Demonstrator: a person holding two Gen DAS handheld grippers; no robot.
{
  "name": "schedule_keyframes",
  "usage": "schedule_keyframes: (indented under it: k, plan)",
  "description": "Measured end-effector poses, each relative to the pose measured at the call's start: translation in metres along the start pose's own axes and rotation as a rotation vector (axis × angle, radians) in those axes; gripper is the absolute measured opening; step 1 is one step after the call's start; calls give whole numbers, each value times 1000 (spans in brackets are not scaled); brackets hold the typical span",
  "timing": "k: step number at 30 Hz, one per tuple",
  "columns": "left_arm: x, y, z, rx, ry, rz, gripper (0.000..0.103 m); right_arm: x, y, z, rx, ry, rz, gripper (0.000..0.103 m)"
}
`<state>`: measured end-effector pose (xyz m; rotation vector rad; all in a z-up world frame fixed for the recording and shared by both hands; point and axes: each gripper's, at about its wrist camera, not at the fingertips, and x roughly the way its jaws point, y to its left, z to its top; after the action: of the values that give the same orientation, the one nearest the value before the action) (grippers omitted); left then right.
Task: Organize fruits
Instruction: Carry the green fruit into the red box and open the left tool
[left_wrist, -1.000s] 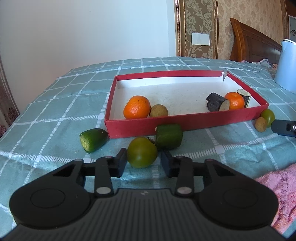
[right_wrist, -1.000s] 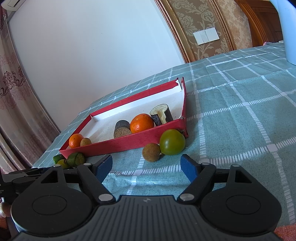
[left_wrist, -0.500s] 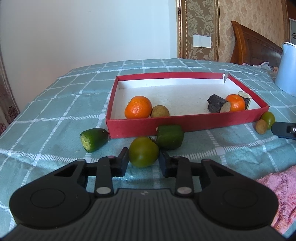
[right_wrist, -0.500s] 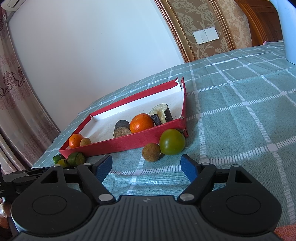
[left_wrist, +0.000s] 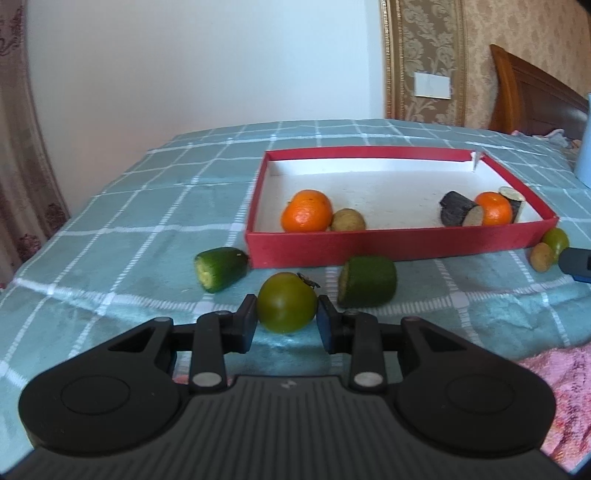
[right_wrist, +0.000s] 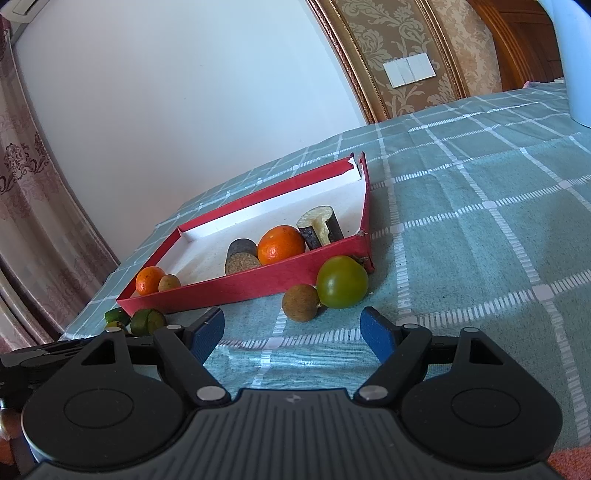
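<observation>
Green, smooth round tomato (left_wrist: 287, 307) is sitting pinched between the left gripper (left_wrist: 287, 325) fingers; right gripper (right_wrist: 291, 330) fingers are spreading wide, holding nothing.

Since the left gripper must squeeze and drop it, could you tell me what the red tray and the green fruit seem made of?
Red tray: seemingly cardboard, matte red outside, white inside, one corner torn open. Green fruit: looks real, smooth glossy skin, dried calyx on top; firmness unclear.

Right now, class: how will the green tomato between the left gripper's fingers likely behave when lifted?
The green tomato is round and glossy, so it may slip or rotate in the left gripper, which pinches only its sides. It looks firm and unripe, so it probably tolerates the squeeze. If released on the checked cloth, it would likely roll.
</observation>
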<state>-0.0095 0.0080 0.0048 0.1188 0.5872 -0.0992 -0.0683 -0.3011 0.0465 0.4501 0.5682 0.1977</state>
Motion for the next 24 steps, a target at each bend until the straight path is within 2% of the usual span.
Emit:
schedule_keyframes:
  k: [11, 24]
  plan:
    - [-15, 7, 0, -40, -25, 86, 31, -1, -1, 0, 8, -2, -5, 81]
    - [-22, 12, 12, -54, -52, 104, 31, -1, -2, 0, 9, -2, -7, 81]
